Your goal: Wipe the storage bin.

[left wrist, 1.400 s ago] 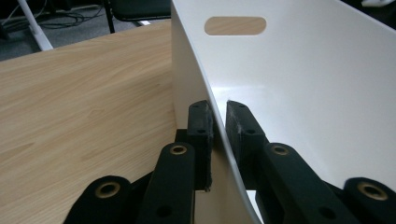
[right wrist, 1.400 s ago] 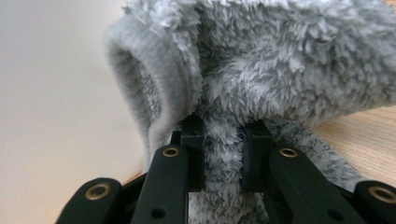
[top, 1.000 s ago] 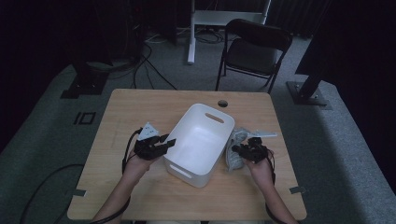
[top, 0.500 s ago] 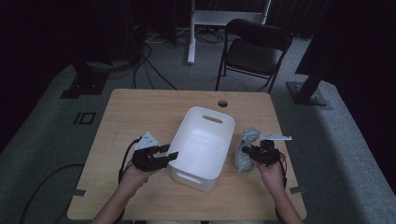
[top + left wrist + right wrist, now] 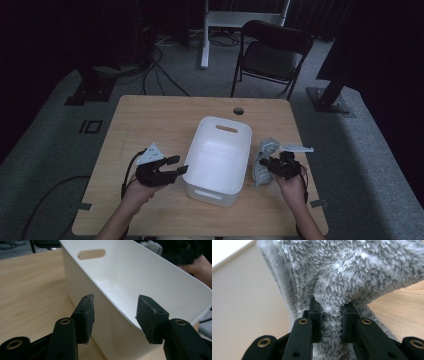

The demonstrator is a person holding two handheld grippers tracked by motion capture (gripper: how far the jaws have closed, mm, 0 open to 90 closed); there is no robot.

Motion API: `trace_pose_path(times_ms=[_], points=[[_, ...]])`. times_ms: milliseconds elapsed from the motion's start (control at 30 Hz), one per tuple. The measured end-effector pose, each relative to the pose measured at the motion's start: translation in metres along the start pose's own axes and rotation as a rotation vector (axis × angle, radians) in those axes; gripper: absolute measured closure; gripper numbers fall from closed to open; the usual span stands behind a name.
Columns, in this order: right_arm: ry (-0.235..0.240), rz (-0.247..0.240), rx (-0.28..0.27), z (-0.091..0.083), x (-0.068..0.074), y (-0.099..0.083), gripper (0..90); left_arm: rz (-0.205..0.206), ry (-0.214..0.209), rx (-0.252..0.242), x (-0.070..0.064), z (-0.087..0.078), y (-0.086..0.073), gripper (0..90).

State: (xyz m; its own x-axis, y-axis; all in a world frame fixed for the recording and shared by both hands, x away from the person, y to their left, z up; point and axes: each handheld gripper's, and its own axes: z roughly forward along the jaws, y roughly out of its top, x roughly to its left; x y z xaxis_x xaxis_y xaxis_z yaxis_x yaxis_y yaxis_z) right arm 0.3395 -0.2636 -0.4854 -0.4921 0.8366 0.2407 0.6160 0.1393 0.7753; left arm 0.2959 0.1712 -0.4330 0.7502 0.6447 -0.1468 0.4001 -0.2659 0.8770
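A white plastic bin (image 5: 220, 150) with handle slots stands in the middle of the wooden table. My left gripper (image 5: 175, 169) is open at the bin's left wall; in the left gripper view the bin's rim (image 5: 125, 300) passes between the two jaws, one outside and one inside. A fluffy grey cloth (image 5: 262, 160) lies bunched on the table just right of the bin. My right gripper (image 5: 266, 166) is shut on a fold of that grey cloth (image 5: 332, 312), whose pile bulges above the jaws.
The table (image 5: 150, 120) has bare wood at the back and left, and a round cable hole (image 5: 238, 110) near its far edge. A black folding chair (image 5: 272, 55) stands behind the table. The bin's outer wall (image 5: 242, 302) is close on the left of the right gripper.
Both hands drew back toward the table's near edge. The left gripper settled with its jaws astride the bin's left rim. The right gripper closed on the grey cloth beside the bin.
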Motion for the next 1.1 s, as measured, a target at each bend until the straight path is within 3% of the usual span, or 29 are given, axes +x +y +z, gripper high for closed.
trace_pose_path(times_ms=[67, 233, 433, 533, 833, 900, 1100], points=[[0.0, -0.006, 0.004, -0.001, 0.0, -0.002, 75.3, -0.006, 0.01, -0.015, 0.007, 0.0, 0.002, 46.1], [0.011, -0.002, 0.0, -0.005, 0.0, -0.006, 75.3, 0.001, -0.02, -0.059, 0.019, 0.004, 0.008, 46.1], [0.019, -0.003, -0.003, -0.011, -0.001, -0.01, 75.3, 0.013, 0.019, -0.048, 0.029, 0.014, 0.017, 46.2], [0.02, 0.003, -0.007, -0.013, -0.001, -0.013, 75.3, 0.002, 0.02, -0.061, 0.037, 0.018, 0.023, 46.3], [0.016, 0.01, -0.011, -0.014, -0.003, -0.017, 75.4, 0.063, 0.006, -0.09, 0.051, 0.039, 0.043, 46.6], [0.018, 0.012, -0.012, -0.014, -0.003, -0.017, 75.4, 0.057, -0.012, -0.093, 0.054, 0.046, 0.049, 46.5], [0.028, 0.009, -0.014, -0.012, -0.001, -0.016, 75.6, 0.082, -0.009, -0.099, 0.063, 0.067, 0.068, 46.4]])
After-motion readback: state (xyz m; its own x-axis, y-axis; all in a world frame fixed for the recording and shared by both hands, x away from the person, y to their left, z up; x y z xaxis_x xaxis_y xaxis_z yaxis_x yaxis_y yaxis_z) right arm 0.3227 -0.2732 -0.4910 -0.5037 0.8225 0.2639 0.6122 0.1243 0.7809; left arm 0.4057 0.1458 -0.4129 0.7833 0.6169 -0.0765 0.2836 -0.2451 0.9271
